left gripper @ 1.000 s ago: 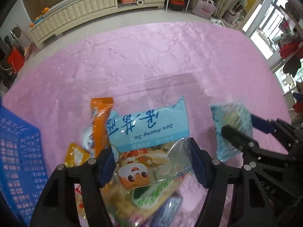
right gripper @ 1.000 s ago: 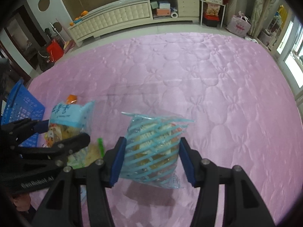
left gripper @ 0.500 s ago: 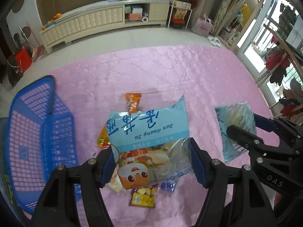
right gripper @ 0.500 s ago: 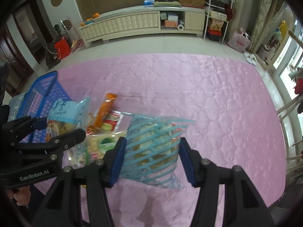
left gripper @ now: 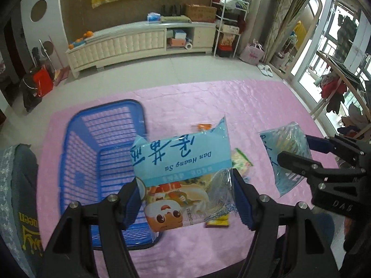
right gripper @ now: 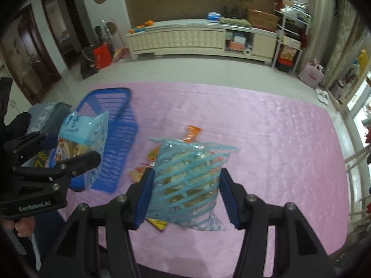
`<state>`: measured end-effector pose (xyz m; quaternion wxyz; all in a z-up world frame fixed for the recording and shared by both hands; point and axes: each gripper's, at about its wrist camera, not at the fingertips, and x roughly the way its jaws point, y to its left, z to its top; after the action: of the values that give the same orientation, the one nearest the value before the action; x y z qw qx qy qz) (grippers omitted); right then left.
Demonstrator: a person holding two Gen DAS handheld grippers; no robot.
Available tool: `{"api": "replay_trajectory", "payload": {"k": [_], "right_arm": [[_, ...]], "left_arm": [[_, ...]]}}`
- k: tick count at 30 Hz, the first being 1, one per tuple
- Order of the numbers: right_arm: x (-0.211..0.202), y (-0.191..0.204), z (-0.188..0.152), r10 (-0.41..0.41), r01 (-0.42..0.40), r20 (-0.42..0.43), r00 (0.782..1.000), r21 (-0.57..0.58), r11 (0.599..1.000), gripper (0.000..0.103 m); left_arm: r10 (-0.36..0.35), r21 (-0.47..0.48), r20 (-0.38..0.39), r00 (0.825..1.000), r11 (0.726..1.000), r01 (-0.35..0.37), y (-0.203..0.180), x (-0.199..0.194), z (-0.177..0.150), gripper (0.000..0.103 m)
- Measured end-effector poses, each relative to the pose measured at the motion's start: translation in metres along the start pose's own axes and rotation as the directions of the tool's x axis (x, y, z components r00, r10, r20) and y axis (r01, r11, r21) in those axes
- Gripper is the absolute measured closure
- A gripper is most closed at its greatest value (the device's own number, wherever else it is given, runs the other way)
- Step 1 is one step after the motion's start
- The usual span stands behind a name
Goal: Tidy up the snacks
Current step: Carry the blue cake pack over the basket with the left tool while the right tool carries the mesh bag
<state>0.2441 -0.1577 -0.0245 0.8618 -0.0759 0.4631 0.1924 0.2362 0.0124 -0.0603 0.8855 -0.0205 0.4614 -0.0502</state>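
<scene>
The bag is glossy plastic film, partly clear. The striped bag is glossy too. The basket is blue plastic lattice. The cover is pink quilted cloth, slightly shiny.

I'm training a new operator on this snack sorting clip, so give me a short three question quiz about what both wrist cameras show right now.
1. True or false: the blue basket already holds several snack packs.
2. Which gripper holds the pack printed "Dan Huang Su"? A) left gripper B) right gripper C) neither
3. Fill in: the right gripper is shut on a clear bag with light ____ stripes.

Key
1. False. The part of the basket's floor in view is bare; the loose small packs lie on the pink quilt beside it.
2. A. Its blue pads press the pack's sides.
3. Blue.
</scene>
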Motion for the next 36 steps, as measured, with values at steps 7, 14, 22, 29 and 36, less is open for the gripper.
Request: {"api": "replay_trajectory", "payload": {"k": [7, 14, 22, 29, 36], "right_arm": [[-0.001, 0.052, 0.011, 0.039, -0.035, 0.054, 0.998, -0.08, 0.996, 0.043], [0.022, 0.1, 0.032, 0.116, -0.108, 0.034, 0.993, -0.173, 0.979, 0.043], [0.062, 0.127, 0.059, 0.139, -0.139, -0.012, 0.99, -0.198, 0.97, 0.043], [0.084, 0.139, 0.071, 0.091, -0.095, -0.031, 0.995, -0.249, 0.964, 0.043], [0.109, 0.14, 0.085, 0.107, -0.12, -0.064, 0.992, -0.252, 0.96, 0.043]], "left_arm": [[0.051, 0.031, 0.019, 0.999, 0.998, -0.052, 0.04, -0.027, -0.014, 0.037], [0.068, -0.039, 0.058, 0.996, 0.997, -0.066, 0.09, -0.033, -0.012, 0.037], [0.074, -0.093, 0.035, 0.997, 0.993, -0.071, 0.14, -0.013, -0.005, 0.037], [0.075, -0.099, 0.011, 0.997, 0.992, -0.074, 0.156, 0.009, 0.006, 0.037], [0.032, -0.099, -0.004, 0.999, 0.995, -0.032, 0.16, 0.028, 0.01, 0.037]]}}
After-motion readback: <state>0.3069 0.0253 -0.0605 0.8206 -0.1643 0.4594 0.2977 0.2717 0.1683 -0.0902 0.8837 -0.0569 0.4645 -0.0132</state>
